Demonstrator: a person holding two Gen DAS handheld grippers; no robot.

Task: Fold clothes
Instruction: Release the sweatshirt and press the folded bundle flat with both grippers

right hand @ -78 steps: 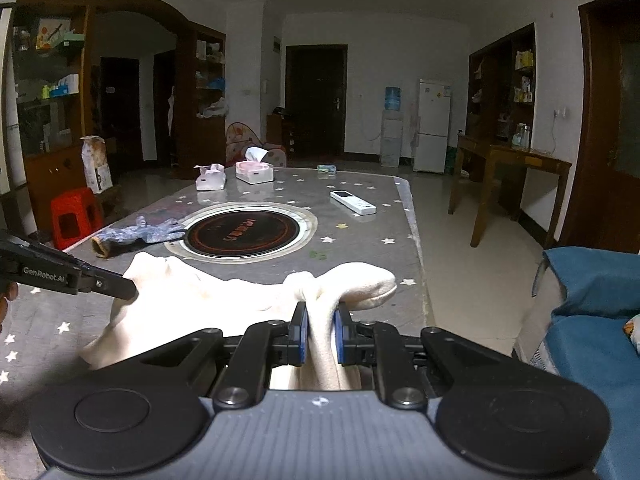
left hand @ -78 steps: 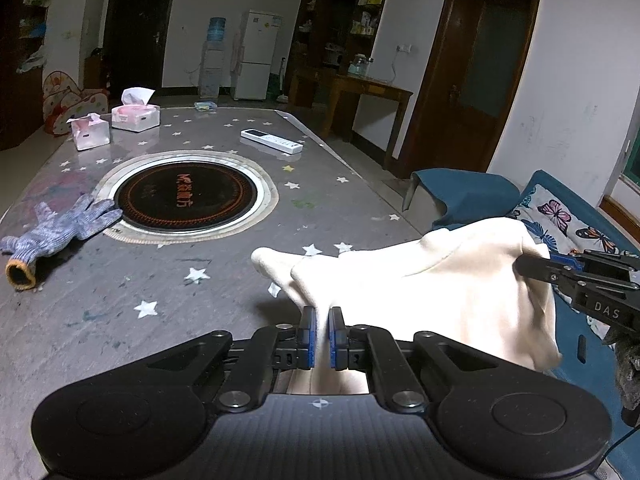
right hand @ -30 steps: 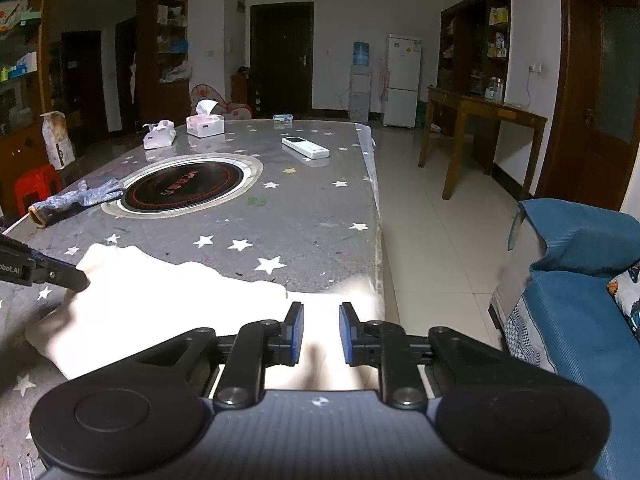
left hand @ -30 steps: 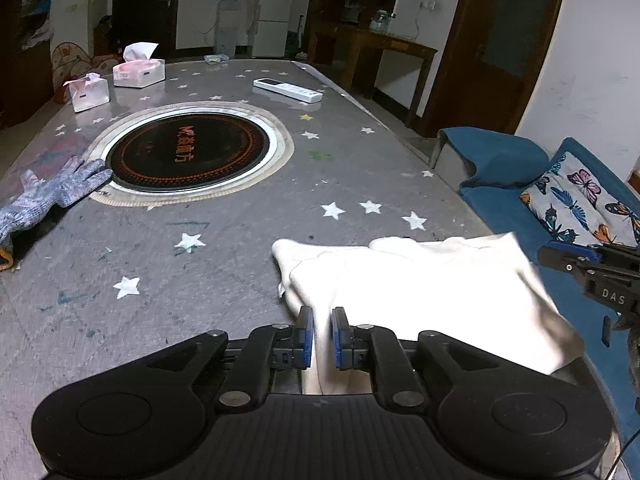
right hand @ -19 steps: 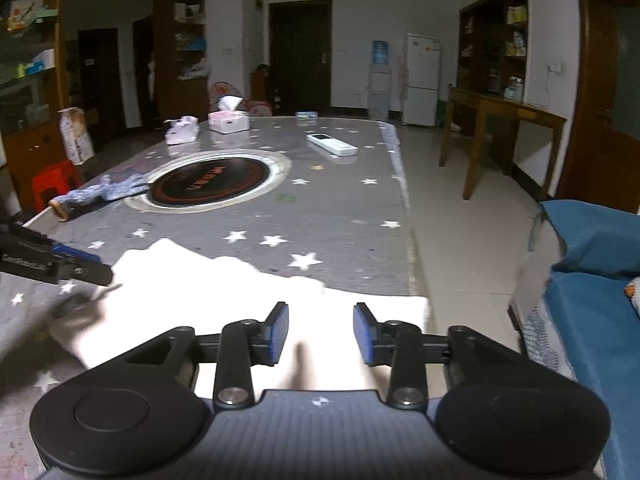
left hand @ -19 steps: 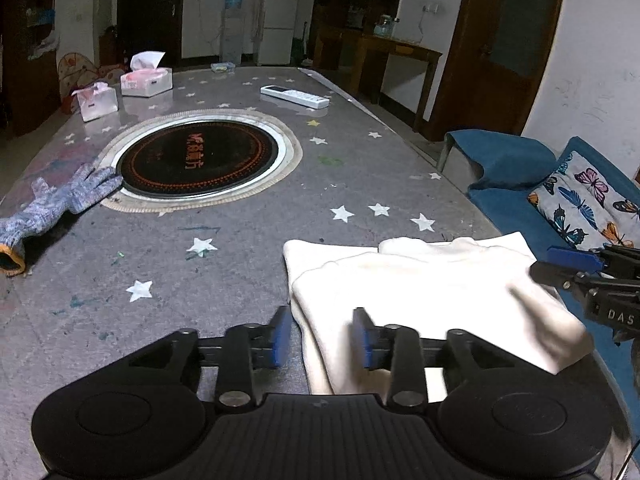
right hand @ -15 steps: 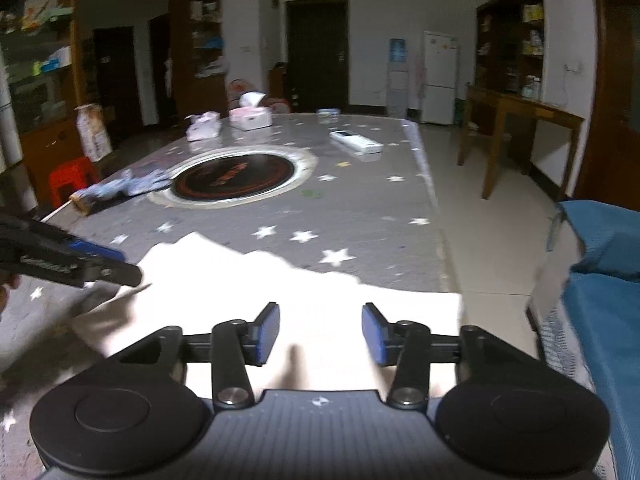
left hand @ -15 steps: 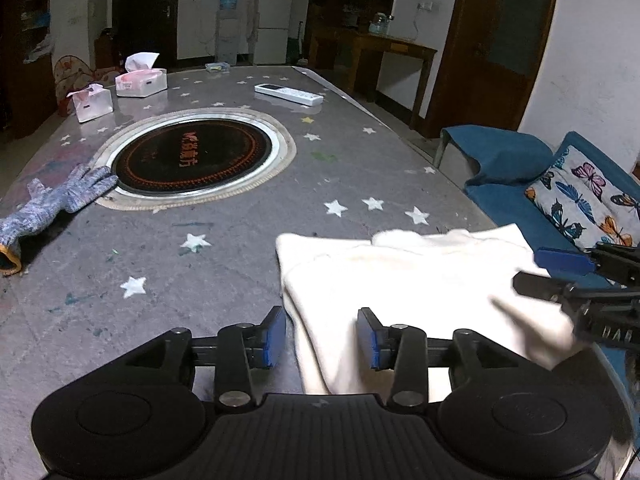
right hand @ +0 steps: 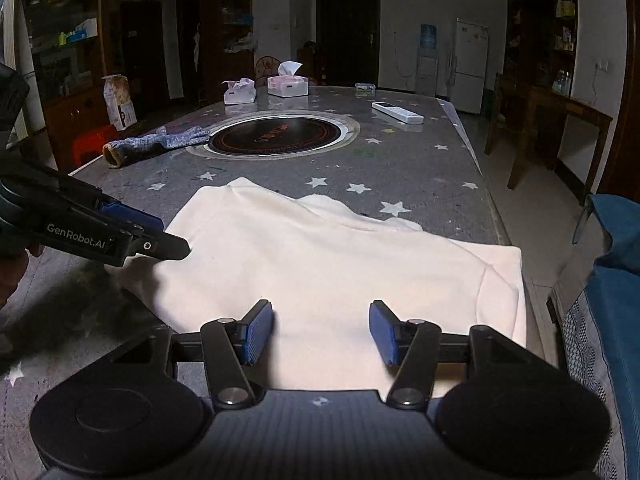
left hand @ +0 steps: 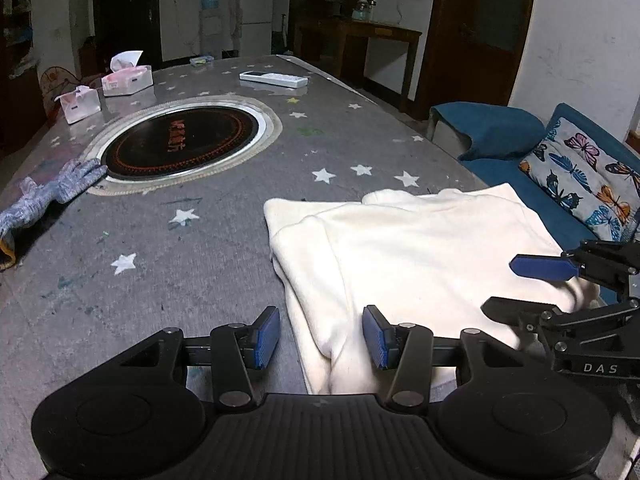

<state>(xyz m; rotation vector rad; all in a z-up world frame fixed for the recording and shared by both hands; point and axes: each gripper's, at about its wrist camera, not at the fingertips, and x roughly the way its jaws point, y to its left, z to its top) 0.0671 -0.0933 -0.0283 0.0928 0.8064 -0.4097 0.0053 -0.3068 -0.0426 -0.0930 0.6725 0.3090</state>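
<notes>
The cream sweatshirt (left hand: 420,248) lies flat in a doubled layer on the near end of the star-patterned table (left hand: 208,240), its far edge showing a second layer beneath, probably so the next fold has a smooth base. The left tool (left hand: 320,336) is spread wide and holds nothing; the garment's near left edge lies directly ahead, between and under its blue pads. The right tool (right hand: 320,330) is likewise wide and empty, with the cloth just in front and beneath, its right edge reaching the table's side. Well beyond both tools sit a knit glove (left hand: 48,192), the round cooktop inset (left hand: 180,140), and a remote (left hand: 274,79).
</notes>
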